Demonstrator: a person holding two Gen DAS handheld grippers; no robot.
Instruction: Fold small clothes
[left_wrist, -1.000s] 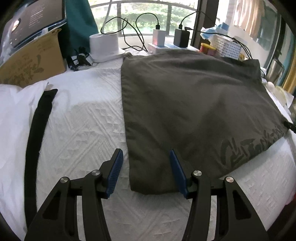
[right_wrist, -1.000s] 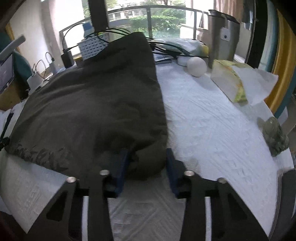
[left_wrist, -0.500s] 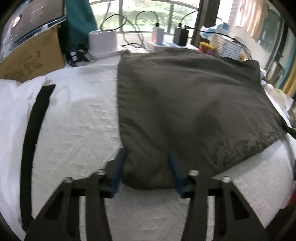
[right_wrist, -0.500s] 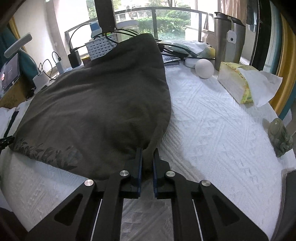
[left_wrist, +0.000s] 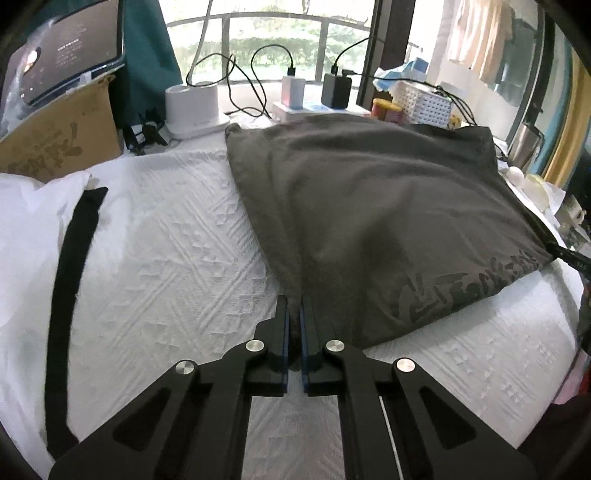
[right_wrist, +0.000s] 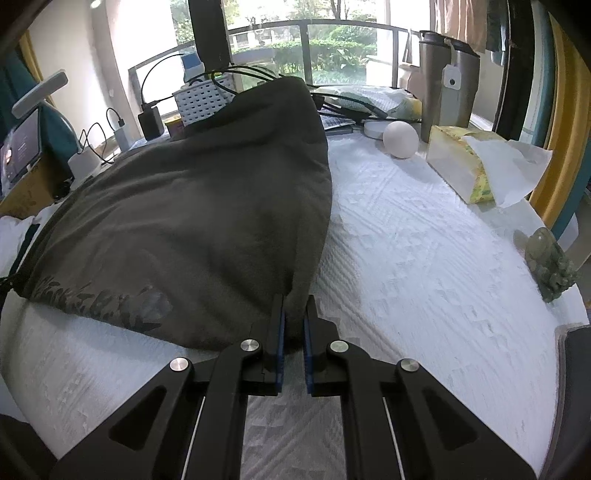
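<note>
Where the left wrist view looks across the white textured cover (left_wrist: 177, 266), the left gripper (left_wrist: 294, 314) is pinched narrow on the near left corner of the dark grey garment (left_wrist: 369, 206), the cloth drawn up in tight creases between its blue pads. The garment lies spread over the middle of the desk, its long axis running from the near edge toward the window, its far end close to the white charger base (left_wrist: 192, 110) and the perforated white basket (left_wrist: 424, 103). A printed logo (left_wrist: 469, 284) runs along its near hem toward the right. This view alone shows a black strap (left_wrist: 70, 280) and white cloth (left_wrist: 26, 221) at the left edge, with a cardboard box (left_wrist: 62, 140) at the far left corner. In the right wrist view, the right gripper (right_wrist: 293, 317) is clamped narrow on the garment's (right_wrist: 207, 206) near right corner, the fabric bulging up toward the far edge. Only here do the white ball (right_wrist: 400, 139), the tissue pack (right_wrist: 472, 166), the steel tumbler (right_wrist: 448, 96) and the green stone figure (right_wrist: 550, 262) appear, along the desk's right side.
</note>
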